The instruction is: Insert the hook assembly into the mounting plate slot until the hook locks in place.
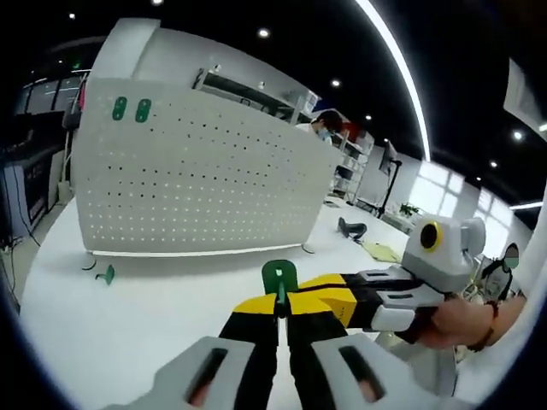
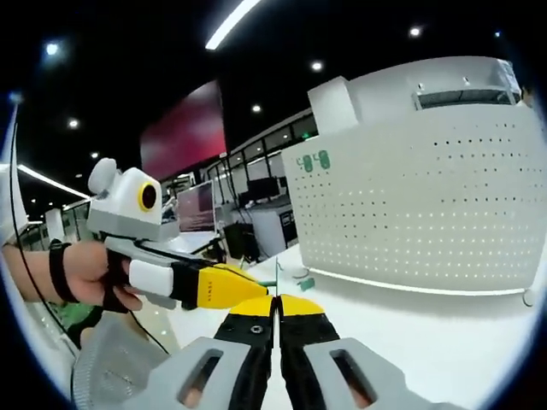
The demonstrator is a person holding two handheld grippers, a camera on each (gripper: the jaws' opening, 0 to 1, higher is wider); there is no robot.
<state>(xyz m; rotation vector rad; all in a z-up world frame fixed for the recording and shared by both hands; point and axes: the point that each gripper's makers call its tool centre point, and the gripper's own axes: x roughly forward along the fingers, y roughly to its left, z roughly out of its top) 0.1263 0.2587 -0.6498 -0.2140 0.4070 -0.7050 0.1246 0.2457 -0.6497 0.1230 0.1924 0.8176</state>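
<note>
A green hook (image 1: pixel 279 277) stands upright between the yellow tips of my left gripper (image 1: pixel 280 309), which is shut on its stem. My right gripper (image 1: pixel 318 295) comes in from the right, and its tips meet the same hook at the base. In the right gripper view the hook is a thin green sliver (image 2: pixel 276 280) rising from my shut right gripper (image 2: pixel 276 309), with the left gripper (image 2: pixel 256 289) alongside. The white perforated mounting plate (image 1: pixel 197 179) (image 2: pixel 427 196) stands upright on the table beyond. Two green hooks (image 1: pixel 131 109) (image 2: pixel 314 161) hang in one of its upper corners.
A loose green hook (image 1: pixel 106 274) (image 2: pixel 306 284) lies on the white table (image 1: pixel 162 307) near the plate's foot. A dark object (image 1: pixel 350 228) rests further back on the right. A person's hand (image 1: pixel 457 320) (image 2: pixel 90 269) holds each gripper. Desks and monitors fill the room behind.
</note>
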